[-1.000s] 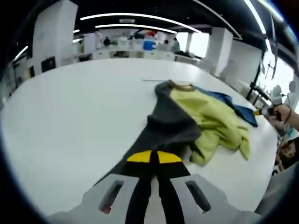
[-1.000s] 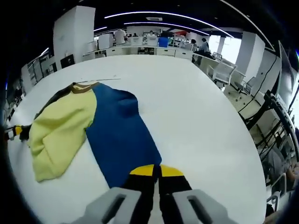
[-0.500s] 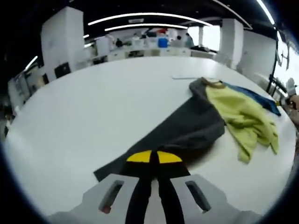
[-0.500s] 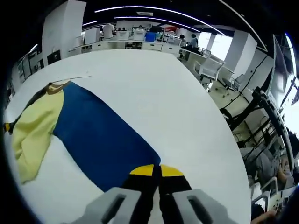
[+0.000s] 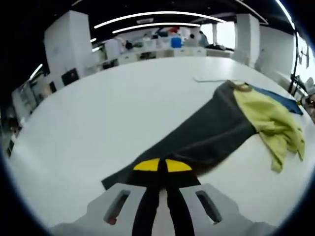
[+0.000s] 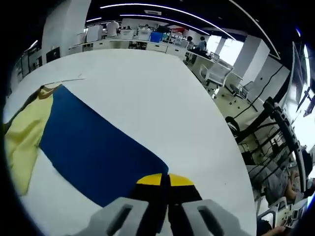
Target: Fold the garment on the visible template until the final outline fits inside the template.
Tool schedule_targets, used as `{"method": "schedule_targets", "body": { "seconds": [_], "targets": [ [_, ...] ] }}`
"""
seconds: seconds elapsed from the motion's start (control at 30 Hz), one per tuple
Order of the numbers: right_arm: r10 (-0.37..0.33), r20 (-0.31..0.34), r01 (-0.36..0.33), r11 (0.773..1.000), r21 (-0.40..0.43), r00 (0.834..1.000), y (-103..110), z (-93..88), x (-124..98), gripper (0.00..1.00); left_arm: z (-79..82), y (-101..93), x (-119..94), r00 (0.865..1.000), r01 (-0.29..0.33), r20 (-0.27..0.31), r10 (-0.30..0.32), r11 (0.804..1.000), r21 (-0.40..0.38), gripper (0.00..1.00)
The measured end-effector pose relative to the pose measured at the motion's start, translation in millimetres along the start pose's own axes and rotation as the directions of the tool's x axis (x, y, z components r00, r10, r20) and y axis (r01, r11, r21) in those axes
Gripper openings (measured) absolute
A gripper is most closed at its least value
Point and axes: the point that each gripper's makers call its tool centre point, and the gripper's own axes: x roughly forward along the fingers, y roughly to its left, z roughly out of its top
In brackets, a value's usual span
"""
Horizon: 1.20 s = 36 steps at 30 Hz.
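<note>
Sleeves are what I am holding, one in each hand. My left gripper (image 5: 162,166) is pinched tight on the end of the grey sleeve (image 5: 206,135). My right gripper (image 6: 165,180) is pinched tight on the end of the blue sleeve (image 6: 93,147). A second ago the shirt sat in a bunched heap. I have pulled my hands apart since then, so both sleeves now lie long and flat on the white table (image 5: 108,108). Farther out, the yellow middle (image 5: 270,120) of the shirt is still crumpled, with a brown collar (image 5: 241,86) at its far end. I think the shirt is now spread wide enough to start folding, but no fold is made yet. I cannot make out a clear outline to fold inside. Far behind are desks and bright lights.
</note>
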Motion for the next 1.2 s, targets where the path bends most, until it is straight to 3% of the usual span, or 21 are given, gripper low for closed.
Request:
{"method": "schedule_targets", "body": {
  "seconds": [0.23, 0.4, 0.47, 0.53, 0.57, 0.67, 0.9, 1.03, 1.2],
  "targets": [
    [-0.010, -0.010, 0.009, 0.999, -0.051, 1.000, -8, 3.5, 7, 0.00, 0.8, 1.4, 2, 1.000, 0.003, -0.003, -0.003, 1.000, 0.019, 0.00],
    [-0.002, -0.011, 0.002, 1.000, -0.010, 1.000, -10, 2.8, 8, 0.00, 0.7, 2.0, 2, 1.000, 0.002, -0.005, -0.002, 1.000, 0.004, 0.01],
    [-0.033, -0.009, 0.033, 0.999, -0.013, 0.999, -16, 2.7, 7, 0.02, -1.5, 8.0, 0, 0.999, -0.037, -0.021, 0.038, 0.999, 0.027, 0.09],
    [-0.022, 0.014, 0.022, 1.000, 0.020, 1.000, -16, 6.1, 4, 0.06, -2.3, 10.7, -3, 0.998, -0.060, -0.031, 0.062, 0.997, 0.052, 0.24],
    [-0.015, 0.024, 0.014, 0.998, 0.059, 1.000, -15, 8.0, 2, 0.10, -1.3, 9.0, -6, 0.998, -0.057, -0.024, 0.059, 0.997, 0.054, 0.27],
    [0.002, 0.047, -0.005, 0.998, 0.064, 0.999, -12, 13.0, -4, 0.26, 0.3, 7.7, -12, 0.998, -0.051, -0.020, 0.052, 0.998, 0.042, 0.34],
    [0.109, 0.090, -0.115, 0.991, 0.063, 0.990, 16, 21.0, -23, 0.54, 5.0, -15.3, -25, 1.000, 0.025, 0.000, -0.025, 0.999, 0.021, 0.51],
    [0.185, 0.092, -0.190, 0.980, 0.057, 0.978, 39, 18.1, -39, 0.62, 12.4, -39.7, -34, 0.995, 0.097, 0.029, -0.098, 0.994, 0.042, 0.60],
    [0.281, 0.089, -0.285, 0.958, 0.028, 0.956, 70, 13.2, -60, 0.67, 18.5, -72.1, -44, 0.980, 0.186, 0.046, -0.195, 0.972, 0.146, 0.65]
  ]
}}
